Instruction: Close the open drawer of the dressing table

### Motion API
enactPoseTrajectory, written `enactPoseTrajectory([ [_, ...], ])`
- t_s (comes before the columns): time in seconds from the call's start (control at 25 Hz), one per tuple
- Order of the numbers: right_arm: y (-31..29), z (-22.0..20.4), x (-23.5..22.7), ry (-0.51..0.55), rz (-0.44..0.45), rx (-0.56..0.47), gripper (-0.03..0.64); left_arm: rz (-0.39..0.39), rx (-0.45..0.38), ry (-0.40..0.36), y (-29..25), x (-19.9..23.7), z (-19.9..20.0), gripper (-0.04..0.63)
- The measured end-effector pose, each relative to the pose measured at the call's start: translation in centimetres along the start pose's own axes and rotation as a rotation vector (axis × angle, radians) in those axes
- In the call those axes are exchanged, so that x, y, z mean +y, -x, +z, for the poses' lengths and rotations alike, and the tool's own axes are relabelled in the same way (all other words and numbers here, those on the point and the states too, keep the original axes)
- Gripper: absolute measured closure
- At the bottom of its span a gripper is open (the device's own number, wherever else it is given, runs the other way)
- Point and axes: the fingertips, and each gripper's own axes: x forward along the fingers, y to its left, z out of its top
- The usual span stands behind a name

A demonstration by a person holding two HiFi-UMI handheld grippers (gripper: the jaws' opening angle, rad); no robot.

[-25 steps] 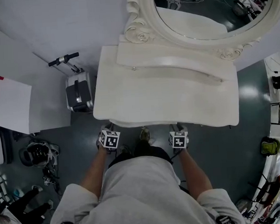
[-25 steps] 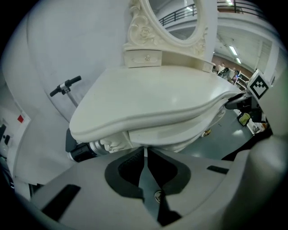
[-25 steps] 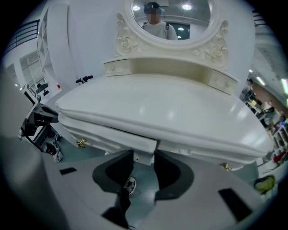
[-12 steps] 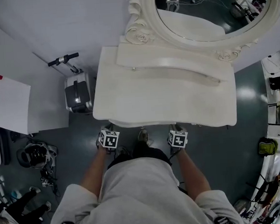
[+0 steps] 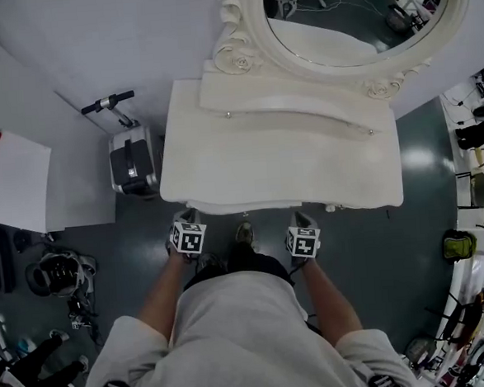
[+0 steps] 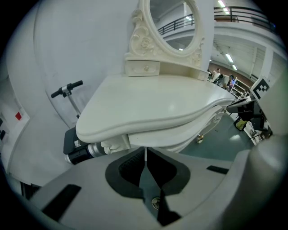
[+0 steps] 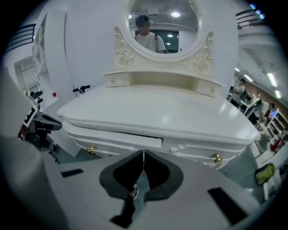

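Observation:
The white dressing table [image 5: 281,157] with its oval mirror [image 5: 353,15] stands in front of me. In the right gripper view its drawer [image 7: 114,137], with a gold knob [image 7: 91,149], sticks out a little under the top, its right end forming a small step. My right gripper [image 7: 143,155] hangs just before that drawer front; its jaws have just been closing and are shut with nothing between them. My left gripper [image 6: 145,150] is shut and empty near the table's front left corner. Both marker cubes [image 5: 188,238] [image 5: 302,242] show at the table's front edge.
A dark case with a scooter handle [image 5: 132,159] stands left of the table against the wall. A helmet [image 5: 53,272] and gear lie on the floor at lower left. More clutter [image 5: 470,139] lines the right side. My shoe [image 5: 245,232] is between the grippers.
The table has drifted slightly up and left in the head view. The right gripper's cube has shifted a little left. The left gripper has stayed at the front edge.

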Motion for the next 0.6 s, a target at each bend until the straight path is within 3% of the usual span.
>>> enactPoseTrajectory([
  [0.24, 3.7, 0.4, 3.5, 0.091, -0.015, -0.084, 0.600, 0.003, -0.081, -0.024, 3.2, -0.5, 0.2, 0.572],
  [0.6, 11.0, 2.5, 9.9, 0.095, 0.003, -0.313, 0.601, -0.062, -0.336, -0.044, 10.7, -4.6, 4.0, 0.578],
])
